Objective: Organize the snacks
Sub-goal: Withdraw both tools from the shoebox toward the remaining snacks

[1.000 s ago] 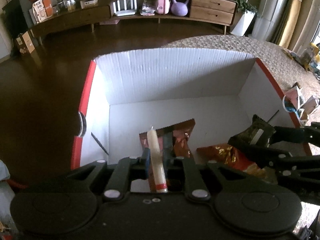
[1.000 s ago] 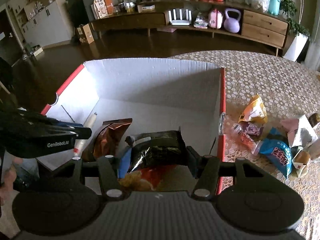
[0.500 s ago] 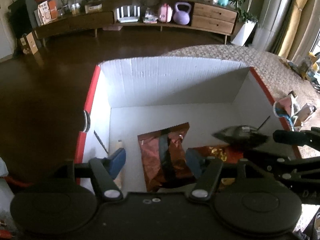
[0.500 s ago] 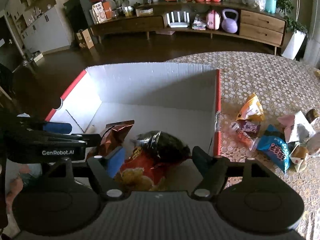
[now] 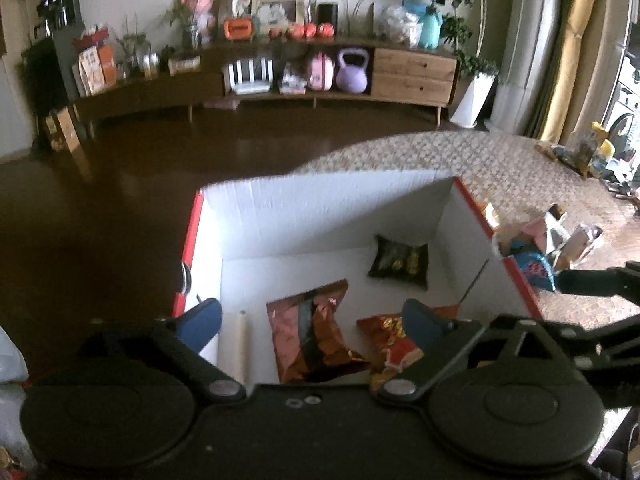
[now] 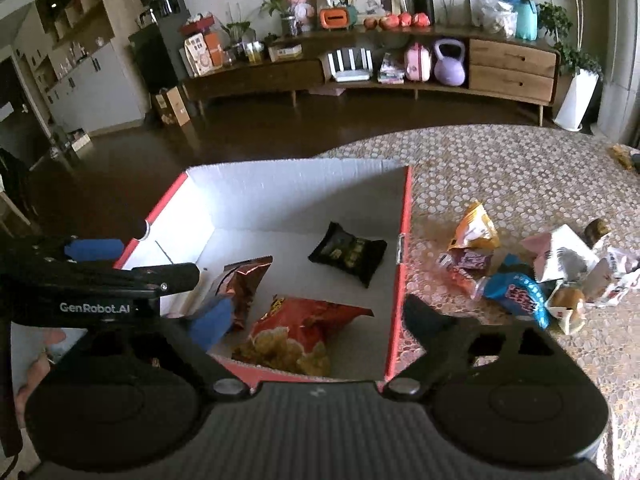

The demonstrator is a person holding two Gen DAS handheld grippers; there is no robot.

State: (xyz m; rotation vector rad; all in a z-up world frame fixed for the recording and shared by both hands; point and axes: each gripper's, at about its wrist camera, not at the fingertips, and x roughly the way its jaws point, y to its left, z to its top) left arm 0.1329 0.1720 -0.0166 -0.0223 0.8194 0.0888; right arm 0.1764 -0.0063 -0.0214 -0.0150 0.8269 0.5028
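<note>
A white box with red rims [image 5: 320,208] [image 6: 288,188] stands on the patterned table. Inside lie a black snack bag [image 5: 399,256] [image 6: 347,253], a brown foil bag [image 5: 312,336] [image 6: 242,280], a red chip bag [image 5: 390,340] [image 6: 304,328] and a pale sausage stick [image 5: 240,344] along the left wall. My left gripper [image 5: 310,318] hovers above the box's near side, jaws opening, nothing between them. My right gripper [image 6: 318,316] hangs over the near right corner, jaws opening and empty too. The left gripper's black body [image 6: 100,280] shows at the left of the right wrist view.
Several loose snack packets [image 6: 516,276] lie on the tablecloth [image 6: 500,168] right of the box, among them a blue bag [image 6: 520,292] and an orange packet [image 6: 474,232]. A long wooden sideboard [image 6: 360,76] stands across the dark floor. A hand [image 6: 36,364] shows at lower left.
The left gripper let go of the sausage stick, which now lies by the box's left wall. The right gripper released the black bag, now on the box floor. Both grippers opened and rose.
</note>
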